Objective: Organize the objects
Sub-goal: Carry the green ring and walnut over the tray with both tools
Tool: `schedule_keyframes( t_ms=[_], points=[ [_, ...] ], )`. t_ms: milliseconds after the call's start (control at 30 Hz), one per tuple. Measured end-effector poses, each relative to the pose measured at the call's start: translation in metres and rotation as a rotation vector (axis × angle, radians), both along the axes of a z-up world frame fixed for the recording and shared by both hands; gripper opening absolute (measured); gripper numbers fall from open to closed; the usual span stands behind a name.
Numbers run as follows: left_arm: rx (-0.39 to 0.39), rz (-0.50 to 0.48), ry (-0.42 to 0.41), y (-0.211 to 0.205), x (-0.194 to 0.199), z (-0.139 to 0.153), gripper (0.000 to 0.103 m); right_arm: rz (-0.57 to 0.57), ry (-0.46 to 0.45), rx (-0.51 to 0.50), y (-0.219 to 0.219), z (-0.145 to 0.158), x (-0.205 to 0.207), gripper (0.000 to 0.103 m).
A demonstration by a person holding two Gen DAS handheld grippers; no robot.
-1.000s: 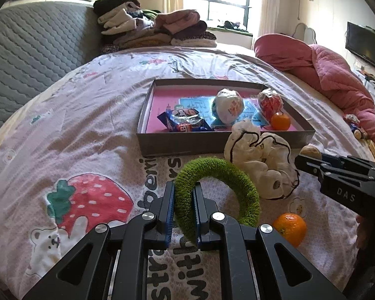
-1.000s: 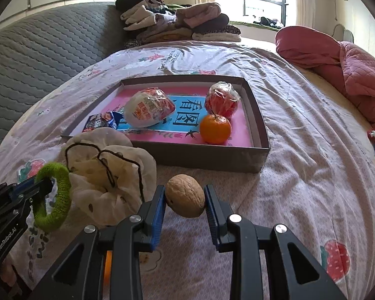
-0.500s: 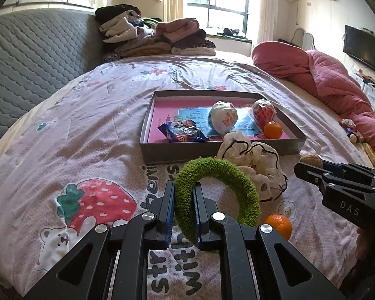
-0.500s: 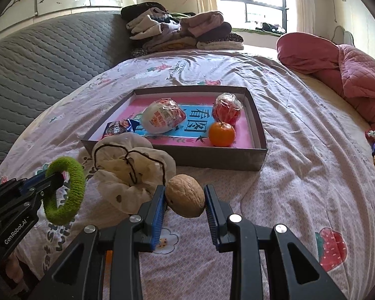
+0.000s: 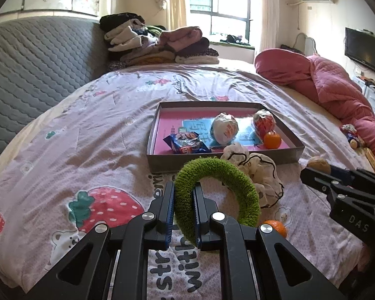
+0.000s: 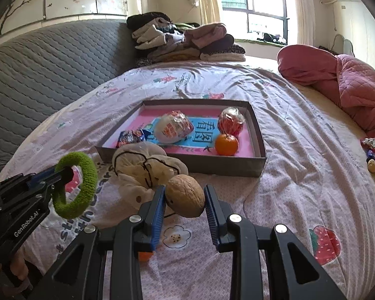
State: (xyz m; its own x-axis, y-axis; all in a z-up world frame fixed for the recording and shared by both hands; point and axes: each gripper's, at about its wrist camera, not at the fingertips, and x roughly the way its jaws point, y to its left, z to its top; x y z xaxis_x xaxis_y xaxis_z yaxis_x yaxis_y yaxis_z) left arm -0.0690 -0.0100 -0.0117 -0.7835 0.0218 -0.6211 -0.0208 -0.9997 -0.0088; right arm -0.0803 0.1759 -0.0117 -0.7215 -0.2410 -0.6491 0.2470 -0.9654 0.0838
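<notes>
Loose orange (image 6: 145, 256) mostly hidden behind right hand-held gripper (image 6: 185, 197).

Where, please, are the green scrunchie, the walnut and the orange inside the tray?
green scrunchie (image 5: 247, 190): left wrist view, on its fuzzy upper right arc.
walnut (image 6: 185, 197): right wrist view, centre of the shell.
orange in the tray (image 6: 226, 144): right wrist view, middle of its peel.

My tongs' arms run off the bottom edge in both views. An orange (image 5: 275, 226) on the bed's near edge is half behind my left tong; from the right wrist only a sliver (image 6: 145, 256) shows under the finger. The walnut (image 5: 318, 164) is mostly hidden behind my right tong. Small things (image 6: 373, 155) by the bed's right edge are too small to tell. The snack pack's (image 5: 187, 144) print is unreadable.
</notes>
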Motion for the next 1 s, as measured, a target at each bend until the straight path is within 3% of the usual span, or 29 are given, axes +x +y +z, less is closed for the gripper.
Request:
schedule_keyframes(
  t_ms=[1000],
  points=[
    [-0.017, -0.010, 0.098, 0.011, 0.000, 0.049, 0.013, 0.005, 0.154, -0.032, -0.007, 0.063, 0.016, 0.031]
  ],
)
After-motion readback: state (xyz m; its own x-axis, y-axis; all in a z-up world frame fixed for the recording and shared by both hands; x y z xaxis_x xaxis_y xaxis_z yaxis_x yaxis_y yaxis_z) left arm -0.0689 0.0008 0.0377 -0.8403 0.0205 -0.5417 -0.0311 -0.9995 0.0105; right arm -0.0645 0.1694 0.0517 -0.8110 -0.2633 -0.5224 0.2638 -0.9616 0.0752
